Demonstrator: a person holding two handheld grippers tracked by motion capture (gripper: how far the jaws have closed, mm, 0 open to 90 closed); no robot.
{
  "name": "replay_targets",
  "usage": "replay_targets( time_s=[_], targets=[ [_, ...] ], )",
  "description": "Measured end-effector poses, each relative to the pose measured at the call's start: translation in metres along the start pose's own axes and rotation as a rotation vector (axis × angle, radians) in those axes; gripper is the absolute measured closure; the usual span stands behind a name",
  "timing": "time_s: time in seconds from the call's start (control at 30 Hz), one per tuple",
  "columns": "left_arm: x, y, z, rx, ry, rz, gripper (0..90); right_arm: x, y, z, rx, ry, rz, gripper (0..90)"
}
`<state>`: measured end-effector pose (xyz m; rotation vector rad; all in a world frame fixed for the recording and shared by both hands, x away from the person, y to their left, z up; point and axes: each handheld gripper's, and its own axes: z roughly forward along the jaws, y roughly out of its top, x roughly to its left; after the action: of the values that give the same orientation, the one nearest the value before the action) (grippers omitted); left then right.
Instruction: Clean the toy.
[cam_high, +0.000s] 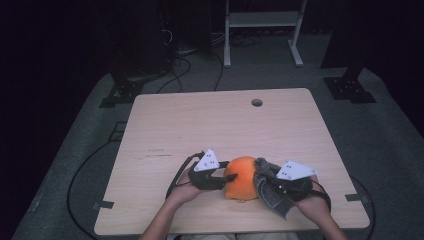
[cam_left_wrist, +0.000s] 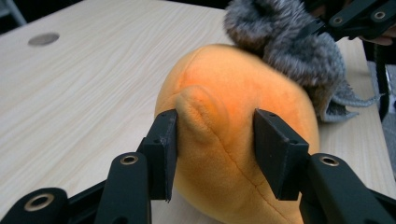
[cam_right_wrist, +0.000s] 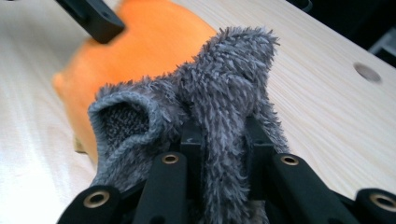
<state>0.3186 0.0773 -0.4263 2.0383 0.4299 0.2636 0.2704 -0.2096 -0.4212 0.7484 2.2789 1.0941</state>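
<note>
while the table (cam_high: 165, 120) lies bare toward its far edge, the orange plush (cam_high: 242, 177) sits near the front edge, pinched by the left gripper (cam_high: 224, 178); the right gripper (cam_high: 264, 176) clamps the grey fuzzy cloth (cam_high: 272, 196) against it.

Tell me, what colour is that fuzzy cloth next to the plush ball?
Grey, seen best in the right gripper view: the fuzzy cloth.

Pale wood tabletop (cam_high: 200, 125), round cable hole (cam_high: 257, 102) near far edge at 1 o'clock. Grey carpet floor (cam_high: 390, 150) around it. White metal frame legs (cam_high: 262, 30) at 12 o'clock. Black cables (cam_high: 177, 70) at 11 o'clock. Black stand bases (cam_high: 350, 87) at 2 and 10 o'clock. Room beyond dark.
</note>
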Motion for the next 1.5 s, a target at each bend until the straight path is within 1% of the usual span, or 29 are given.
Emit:
replay_targets(
  time_s=[0.1,0.13,0.17,0.23,0.3,0.4,0.5,0.53,0.57,0.6,0.63,0.67,0.7,0.73,0.8,0.83,0.87,0.9,1.0,1.03,1.1,1.13,1.2,1.23,1.27,1.33,1.43,1.47,1.5],
  targets=[
    [0.003,-0.001,0.000,0.004,0.015,-0.036,51.6,0.005,0.002,-0.005,-0.031,0.008,-0.001,74.3],
    [0.003,-0.001,0.001,0.000,0.013,-0.038,51.5,0.010,0.006,-0.008,-0.061,0.035,-0.008,74.4],
    [0.002,-0.001,0.003,-0.004,0.017,-0.034,50.6,0.023,0.014,-0.008,-0.103,0.101,-0.025,74.2],
    [0.002,-0.001,0.003,0.000,0.021,-0.031,49.4,0.035,0.020,-0.001,-0.097,0.148,-0.048,74.0],
    [0.004,-0.002,0.002,0.010,0.021,-0.030,49.1,0.040,0.021,0.004,-0.086,0.152,-0.062,74.0],
    [0.006,-0.006,0.000,0.001,0.011,-0.043,49.1,0.029,0.017,0.008,-0.085,0.160,-0.019,74.4],
    [0.004,-0.006,0.001,-0.001,0.011,-0.035,48.7,0.015,0.011,0.005,-0.056,0.103,0.004,74.1],
    [0.003,-0.005,0.002,0.000,0.010,-0.023,48.4,-0.006,0.001,0.003,-0.009,0.057,0.077,73.9],
    [0.003,-0.005,0.002,0.000,0.010,-0.023,48.3,-0.006,0.001,0.003,-0.009,0.057,0.077,73.9],
    [0.002,-0.005,0.003,0.001,0.010,-0.017,48.1,-0.017,-0.005,0.001,-0.006,0.045,0.144,73.9],
    [0.001,-0.005,0.004,-0.002,0.008,-0.014,48.1,-0.017,-0.005,0.001,-0.006,0.045,0.144,73.9],
    [0.000,-0.005,0.004,-0.004,0.004,-0.012,47.6,-0.020,-0.004,-0.003,-0.059,0.101,0.181,73.9],
    [0.000,-0.005,0.004,-0.004,0.004,-0.012,47.0,-0.020,-0.004,-0.003,-0.059,0.101,0.181,73.9],
    [0.000,-0.005,0.004,-0.007,0.000,-0.009,45.2,-0.017,0.001,-0.001,-0.075,0.145,0.173,73.9],
    [-0.001,-0.003,0.003,-0.005,-0.001,-0.009,30.9,-0.013,0.003,0.002,-0.047,0.170,0.152,73.6],
    [-0.001,-0.002,0.003,0.001,0.000,-0.027,30.9,-0.009,0.003,0.007,-0.020,0.181,0.116,73.7],
    [-0.002,0.001,0.004,-0.005,-0.015,-0.077,19.2,-0.002,0.002,0.008,-0.002,0.178,0.086,74.1],
    [-0.002,0.001,0.004,-0.005,-0.015,-0.077,16.0,-0.002,0.002,0.008,-0.002,0.178,0.086,74.1],
    [-0.004,0.006,0.008,-0.013,-0.053,-0.140,13.1,0.006,0.002,0.001,0.001,0.189,0.059,74.2],
    [-0.008,0.007,0.014,0.022,-0.063,-0.140,13.2,0.009,0.001,0.001,0.002,0.193,0.051,74.2],
    [-0.014,0.007,0.019,0.037,-0.045,-0.104,18.4,0.014,0.002,-0.001,0.007,0.187,0.018,74.2],
    [-0.017,0.007,0.019,0.026,-0.032,-0.083,30.2,0.015,0.001,-0.004,0.021,0.157,0.003,74.3],
    [-0.021,0.010,0.016,-0.015,-0.016,-0.033,34.8,0.013,0.000,-0.006,0.014,0.151,0.005,74.4],
    [-0.023,0.012,0.014,-0.048,0.003,0.006,38.4,0.012,0.001,-0.009,0.000,0.139,0.011,74.5],
    [-0.029,0.017,0.010,-0.105,0.049,0.109,41.0,0.010,0.005,-0.017,-0.051,0.112,0.031,74.7],
    [-0.033,0.019,0.010,-0.132,0.056,0.190,40.6,0.008,0.011,-0.021,-0.106,0.099,0.060,74.7],
    [-0.031,0.015,0.015,-0.100,0.028,0.178,35.7,0.005,0.015,-0.019,-0.111,0.107,0.069,74.6],
    [-0.025,0.005,0.018,-0.050,-0.004,0.153,33.5,0.005,0.011,-0.008,-0.073,0.116,0.075,74.8],
    [-0.025,0.005,0.018,-0.050,-0.004,0.153,33.1,0.005,0.011,-0.008,-0.073,0.116,0.075,74.8]
  ],
)
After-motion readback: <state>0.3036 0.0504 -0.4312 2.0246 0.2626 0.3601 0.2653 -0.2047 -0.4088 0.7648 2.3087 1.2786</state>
